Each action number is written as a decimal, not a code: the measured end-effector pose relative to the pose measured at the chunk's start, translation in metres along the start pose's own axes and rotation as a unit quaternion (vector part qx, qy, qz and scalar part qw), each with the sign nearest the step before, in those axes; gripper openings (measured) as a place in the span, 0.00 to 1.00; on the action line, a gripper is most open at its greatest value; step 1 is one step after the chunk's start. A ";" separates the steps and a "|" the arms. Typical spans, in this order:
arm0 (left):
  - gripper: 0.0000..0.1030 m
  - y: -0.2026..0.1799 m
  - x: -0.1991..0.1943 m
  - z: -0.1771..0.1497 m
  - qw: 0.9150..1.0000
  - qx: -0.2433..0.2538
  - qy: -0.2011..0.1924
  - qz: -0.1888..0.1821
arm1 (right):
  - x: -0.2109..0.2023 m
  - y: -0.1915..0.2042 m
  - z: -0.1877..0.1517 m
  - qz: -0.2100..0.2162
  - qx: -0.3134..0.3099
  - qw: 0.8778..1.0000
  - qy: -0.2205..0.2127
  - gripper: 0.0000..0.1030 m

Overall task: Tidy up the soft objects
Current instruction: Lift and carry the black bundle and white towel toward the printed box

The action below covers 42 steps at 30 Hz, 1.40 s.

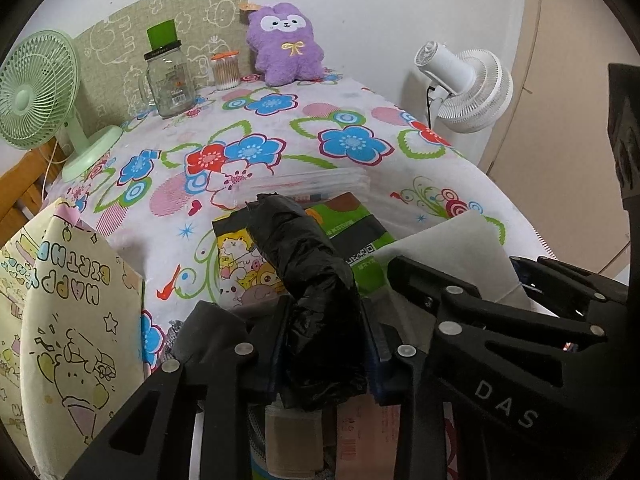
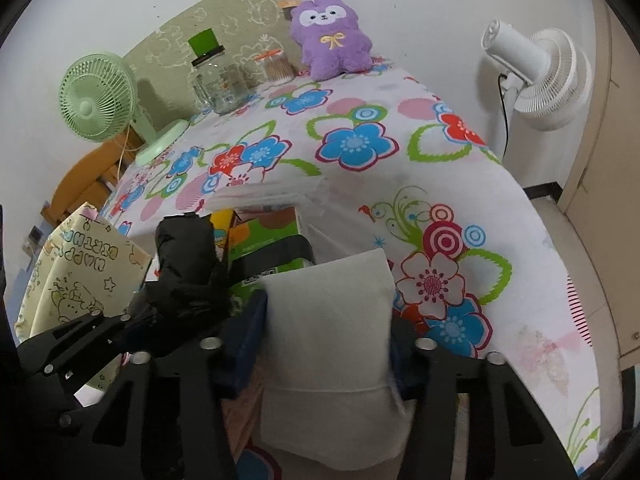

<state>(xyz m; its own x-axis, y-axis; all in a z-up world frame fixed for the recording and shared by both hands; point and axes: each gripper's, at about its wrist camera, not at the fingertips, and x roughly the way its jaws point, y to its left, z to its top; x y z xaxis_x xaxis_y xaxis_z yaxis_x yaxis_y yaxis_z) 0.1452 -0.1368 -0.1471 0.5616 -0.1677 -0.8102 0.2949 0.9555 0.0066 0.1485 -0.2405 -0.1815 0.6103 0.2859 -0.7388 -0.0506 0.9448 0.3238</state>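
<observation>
**Things around the glass jar**

A glass jar [image 1: 170, 80] with a green lid is seen on the flowered cloth [image 1: 352, 120]. A green fan [image 1: 36, 92] is placed to its left. A small container of cotton swabs [image 1: 226, 70] is set just to its right. A white fan [image 1: 466, 84] is seen well apart, on the far right.

Both claws [image 1: 324, 344] [image 2: 328, 344] clamped, angled downward

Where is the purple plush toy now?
In both views the purple plush toy sits upright at the table's far edge against the wall, right of the cotton swab jar.
</observation>
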 end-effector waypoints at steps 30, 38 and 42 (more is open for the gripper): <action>0.29 0.003 -0.085 0.005 0.995 0.014 -0.098 0.009 | -0.094 0.060 0.008 -0.056 -0.062 0.992 -0.096 0.33; 0.29 0.012 -0.110 0.001 0.993 0.010 -0.120 0.011 | -0.117 0.080 0.006 -0.063 -0.077 0.988 -0.118 0.33; 0.29 0.017 -0.121 -0.001 0.991 0.009 -0.130 0.017 | -0.125 0.089 0.006 -0.064 -0.082 0.987 -0.125 0.33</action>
<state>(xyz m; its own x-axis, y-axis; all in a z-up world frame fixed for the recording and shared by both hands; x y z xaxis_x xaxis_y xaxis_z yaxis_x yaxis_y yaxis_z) 0.0812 -0.0996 -0.0493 0.7507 -0.1943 -0.6314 0.2843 0.9578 0.0432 0.0722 -0.1929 -0.0569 0.7951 0.1333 -0.5916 -0.0756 0.9897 0.1214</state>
